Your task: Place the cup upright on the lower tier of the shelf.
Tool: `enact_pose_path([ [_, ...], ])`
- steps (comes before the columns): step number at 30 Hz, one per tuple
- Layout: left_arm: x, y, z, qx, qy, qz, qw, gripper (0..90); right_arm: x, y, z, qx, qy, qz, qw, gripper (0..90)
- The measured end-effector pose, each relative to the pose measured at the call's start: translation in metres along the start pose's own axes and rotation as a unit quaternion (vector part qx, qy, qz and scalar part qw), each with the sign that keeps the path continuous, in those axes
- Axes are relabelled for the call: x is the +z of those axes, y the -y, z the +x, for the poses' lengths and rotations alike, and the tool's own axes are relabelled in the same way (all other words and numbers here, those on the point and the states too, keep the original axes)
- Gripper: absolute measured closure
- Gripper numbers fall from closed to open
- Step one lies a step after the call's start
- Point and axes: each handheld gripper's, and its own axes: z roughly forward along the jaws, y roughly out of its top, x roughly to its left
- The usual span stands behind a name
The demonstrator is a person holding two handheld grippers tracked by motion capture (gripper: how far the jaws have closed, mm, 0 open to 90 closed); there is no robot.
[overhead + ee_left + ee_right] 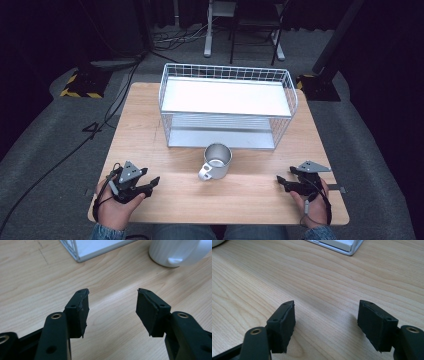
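A silver metal mug (217,160) stands upright in the middle of the wooden table (150,130), its handle toward the front left; in the left gripper view the mug (175,252) appears at the top right. My left gripper (154,183) rests near the front left edge, open and empty, its jaws (113,296) spread over bare wood. My right gripper (280,181) sits near the front right edge, open too, with nothing between its jaws (326,305). Both are well apart from the mug.
A white wire rack (227,105) with a flat upper shelf stands behind the mug at the table's far half; its corner (80,257) shows near the left gripper and another corner (349,248) in the right gripper view. Cables and stands lie on the floor beyond.
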Motion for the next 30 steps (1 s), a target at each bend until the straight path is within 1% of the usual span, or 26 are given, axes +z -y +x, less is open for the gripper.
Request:
enact_pose_path([
  [1, 0.001, -0.003, -0.002, 0.005, 0.002, -0.004, 1.0000, 42.7, 0.000, 0.000, 0.000, 0.000, 0.000, 0.000, 1.0000, 30.6],
  [2, 0.002, -0.004, -0.004, 0.003, 0.007, -0.009, 0.9999, 40.0, 0.000, 0.000, 0.000, 0.000, 0.000, 0.000, 1.0000, 30.6],
  [3, 0.003, -0.007, -0.005, 0.003, 0.018, -0.009, 0.9998, 39.3, 0.000, 0.000, 0.000, 0.000, 0.000, 0.000, 1.0000, 30.5],
  [4, 0.005, -0.009, -0.007, -0.002, 0.028, -0.006, 0.9996, 39.3, 0.000, 0.000, 0.000, 0.000, 0.000, 0.000, 1.0000, 30.6],
  [5, 0.005, -0.009, -0.007, -0.002, 0.028, -0.006, 0.9996, 39.4, 0.000, 0.000, 0.000, 0.000, 0.000, 0.000, 1.0000, 30.6],
  [6, 0.008, -0.014, -0.011, -0.004, 0.042, -0.008, 0.9991, 39.5, 0.000, 0.000, 0.000, 0.000, 0.000, 0.000, 1.0000, 30.6],
  [8, 0.010, -0.019, -0.016, 0.002, 0.048, -0.012, 0.9988, 41.6, 0.000, 0.000, 0.000, 0.001, 0.000, 0.001, 1.0000, 30.6],
  [9, 0.011, -0.021, -0.018, 0.006, 0.052, -0.010, 0.9986, 42.7, 0.000, 0.000, 0.000, 0.000, 0.000, 0.000, 1.0000, 30.6],
  [11, 0.013, -0.026, -0.022, 0.007, 0.060, -0.011, 0.9981, 45.1, 0.000, 0.000, 0.000, 0.000, 0.000, 0.000, 1.0000, 30.6],
  [12, 0.014, -0.027, -0.024, 0.006, 0.062, -0.014, 0.9980, 44.8, 0.000, 0.000, 0.000, 0.001, 0.000, 0.000, 1.0000, 30.6],
  [14, 0.015, -0.031, -0.029, 0.012, 0.065, -0.018, 0.9976, 44.7, 0.000, 0.000, 0.000, 0.000, 0.000, 0.000, 1.0000, 30.6],
  [15, 0.016, -0.033, -0.031, 0.019, 0.064, -0.020, 0.9976, 44.7, 0.000, 0.000, 0.000, 0.000, 0.001, 0.000, 1.0000, 30.6],
  [17, 0.018, -0.036, -0.036, 0.021, 0.065, -0.025, 0.9973, 43.7, 0.000, 0.000, 0.000, 0.000, 0.001, 0.000, 1.0000, 30.6],
  [19, 0.021, -0.038, -0.040, 0.019, 0.071, -0.030, 0.9968, 43.8, 0.000, 0.000, 0.000, 0.001, 0.002, 0.000, 1.0000, 30.6],
  [20, 0.021, -0.038, -0.040, 0.019, 0.071, -0.030, 0.9968, 43.9, 0.000, 0.000, 0.000, 0.001, 0.002, 0.000, 1.0000, 30.6],
  [22, 0.026, -0.042, -0.047, 0.018, 0.080, -0.024, 0.9964, 43.9, 0.000, 0.000, 0.000, 0.001, 0.002, 0.000, 1.0000, 30.6],
  [23, 0.026, -0.042, -0.047, 0.018, 0.080, -0.024, 0.9964, 43.8, 0.000, 0.000, 0.000, 0.001, 0.002, 0.000, 1.0000, 30.6],
  [24, 0.027, -0.043, -0.049, 0.023, 0.079, -0.023, 0.9963, 43.4, 0.000, 0.000, 0.000, 0.001, 0.002, 0.000, 1.0000, 30.6],
  [25, 0.030, -0.044, -0.053, 0.022, 0.082, -0.022, 0.9962, 42.5, 0.000, 0.000, 0.000, 0.001, 0.002, 0.000, 1.0000, 30.6],
  [26, 0.032, -0.044, -0.056, 0.017, 0.083, -0.020, 0.9962, 41.2, 0.000, 0.000, 0.000, 0.001, 0.002, 0.000, 1.0000, 30.6],
  [30, 0.037, -0.045, -0.064, 0.008, 0.096, -0.020, 0.9951, 39.8, 0.000, 0.000, 0.001, 0.001, 0.003, 0.000, 1.0000, 30.6],
])
